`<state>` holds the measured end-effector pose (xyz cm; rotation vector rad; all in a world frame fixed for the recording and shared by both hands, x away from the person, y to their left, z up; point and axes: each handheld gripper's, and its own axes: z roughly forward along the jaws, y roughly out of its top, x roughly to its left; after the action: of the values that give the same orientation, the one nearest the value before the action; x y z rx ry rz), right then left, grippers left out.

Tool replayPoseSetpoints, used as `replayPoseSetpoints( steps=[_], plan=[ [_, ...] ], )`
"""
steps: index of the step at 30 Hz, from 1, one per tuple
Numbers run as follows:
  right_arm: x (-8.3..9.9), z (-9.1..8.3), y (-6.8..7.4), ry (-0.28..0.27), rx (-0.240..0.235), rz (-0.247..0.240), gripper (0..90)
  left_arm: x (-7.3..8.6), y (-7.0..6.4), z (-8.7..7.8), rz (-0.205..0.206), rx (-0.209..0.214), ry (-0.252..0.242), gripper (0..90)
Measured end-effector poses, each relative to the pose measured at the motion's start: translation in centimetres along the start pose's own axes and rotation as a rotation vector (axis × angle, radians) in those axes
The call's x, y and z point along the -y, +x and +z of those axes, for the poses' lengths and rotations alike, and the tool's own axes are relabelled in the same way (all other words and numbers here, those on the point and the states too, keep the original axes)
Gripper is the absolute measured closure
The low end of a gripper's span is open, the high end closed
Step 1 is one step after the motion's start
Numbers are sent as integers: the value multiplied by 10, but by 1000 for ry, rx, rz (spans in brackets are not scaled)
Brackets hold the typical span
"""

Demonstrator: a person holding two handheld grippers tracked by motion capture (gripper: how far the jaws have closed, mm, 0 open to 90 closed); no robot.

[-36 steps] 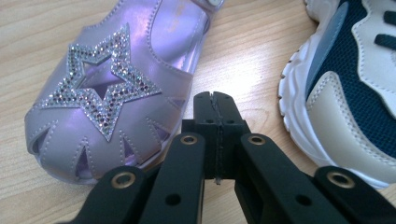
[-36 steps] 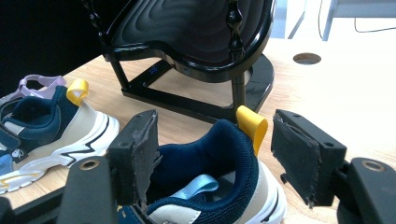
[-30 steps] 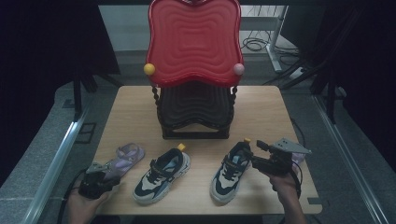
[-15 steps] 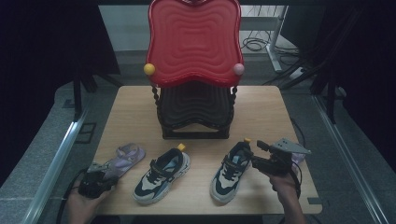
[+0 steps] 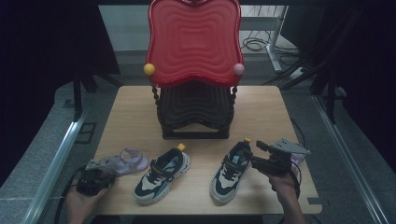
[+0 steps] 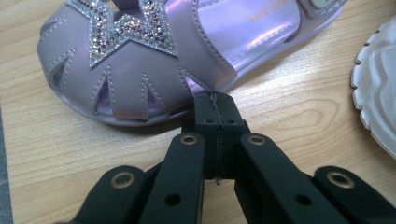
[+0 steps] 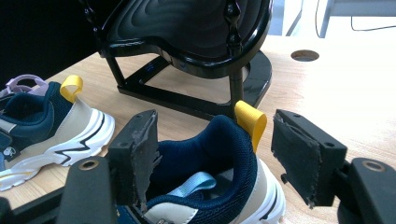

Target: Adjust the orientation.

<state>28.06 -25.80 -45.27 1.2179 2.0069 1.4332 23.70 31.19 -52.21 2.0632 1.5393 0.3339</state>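
Navy heel collar of the right-hand sneaker (image 7: 205,158) sits between my right gripper (image 7: 224,163)'s spread jaws, not yet pinched.

I read this as the grab about to happen: that sneaker lies on the wooden table (image 5: 261,107) in front of the black-and-red shoe rack (image 5: 194,70), its yellow pull tab (image 7: 251,122) just inside the far jaw. My left gripper (image 6: 215,105) is clenched on nothing, tips touching the edge of the lilac sandal (image 6: 140,56) at the table's near left. I judge the risk to be a shallow bite: if I close on the soft padded collar alone, it may fold and slip out when lifted, or the tab may catch. A careless left nudge could also shove the sandal into the other sneaker (image 5: 161,173).
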Motion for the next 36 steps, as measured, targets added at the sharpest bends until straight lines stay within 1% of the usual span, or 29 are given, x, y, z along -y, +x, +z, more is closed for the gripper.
replayPoseSetpoints(
  steps=[5,7,15,22,27,30,32,34,36],
  plan=[
    [1,0,0,3,3,7,326,0,6,0,-16,-4,-3,899],
    [1,1,0,1,6,8,326,-1,9,-1,-27,-13,-7,899],
    [0,1,1,5,1,-1,326,-7,18,3,-52,-22,-6,898],
    [1,0,-2,3,8,8,326,-12,23,4,-65,-26,-11,898],
    [1,1,-1,5,7,7,327,-17,28,7,-80,-30,-18,898],
    [1,1,-1,8,6,4,326,-18,30,7,-84,-30,-9,898],
    [1,0,-2,4,8,7,327,-17,32,6,-89,-30,-15,898],
    [1,-1,-3,4,9,10,327,-16,36,3,-104,-27,-33,898],
    [1,-3,-5,-1,15,14,328,-17,40,1,-114,-32,-38,898]
  ],
)
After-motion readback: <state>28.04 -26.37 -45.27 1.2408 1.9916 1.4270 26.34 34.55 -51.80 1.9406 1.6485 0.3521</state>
